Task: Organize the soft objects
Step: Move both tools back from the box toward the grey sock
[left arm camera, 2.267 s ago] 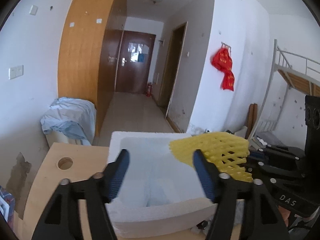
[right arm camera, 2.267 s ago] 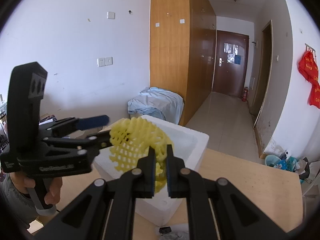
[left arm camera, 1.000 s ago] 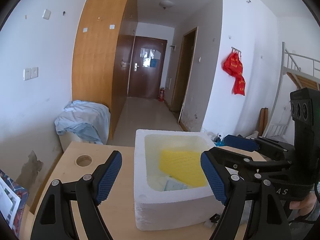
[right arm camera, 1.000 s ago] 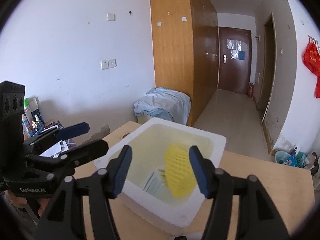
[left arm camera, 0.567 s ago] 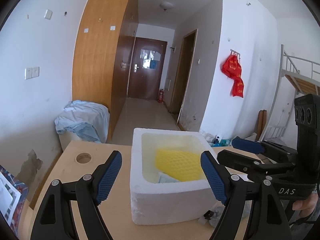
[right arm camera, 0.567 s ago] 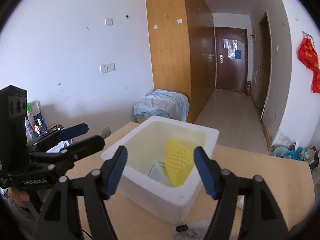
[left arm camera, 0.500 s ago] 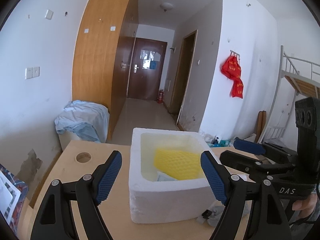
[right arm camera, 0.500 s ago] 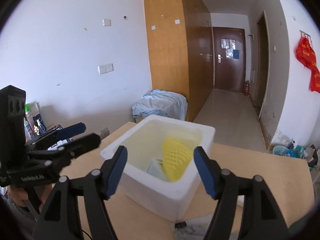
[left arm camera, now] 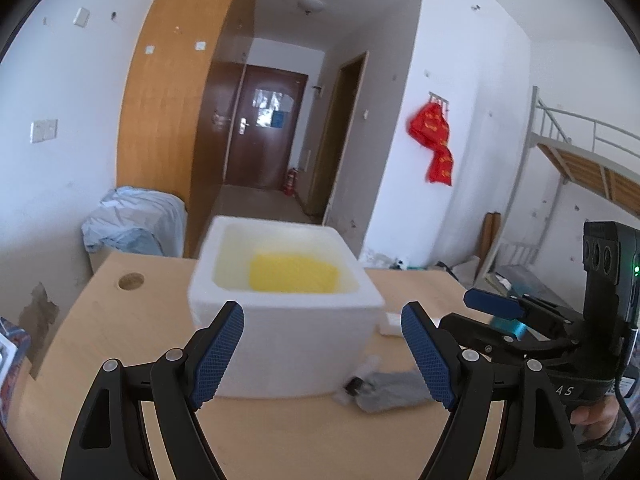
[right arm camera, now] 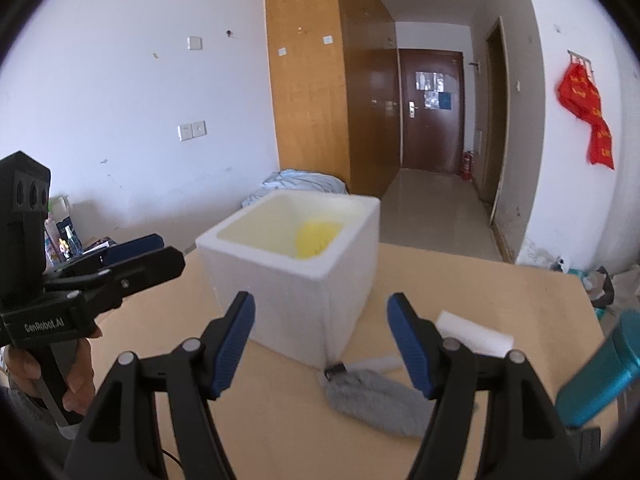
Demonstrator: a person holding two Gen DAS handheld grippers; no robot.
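Observation:
A white foam box stands on the wooden table, and a yellow foam net lies inside it. The right wrist view shows the same box with the net behind its rim. Close to the box's near right corner lies a grey fuzzy piece with a small black clip. My left gripper is open in front of the box, apart from it and holding nothing. My right gripper is also open and empty, just short of the box and the grey piece.
A flat white foam slab lies right of the box. A teal object sticks in at the far right. The table has a round cable hole at its back left. A blue cloth bundle sits beyond the table.
The right gripper, earlier shut on the yellow net above the box, has let it go into the box. Both grippers have drawn back from the box, which now looks smaller.

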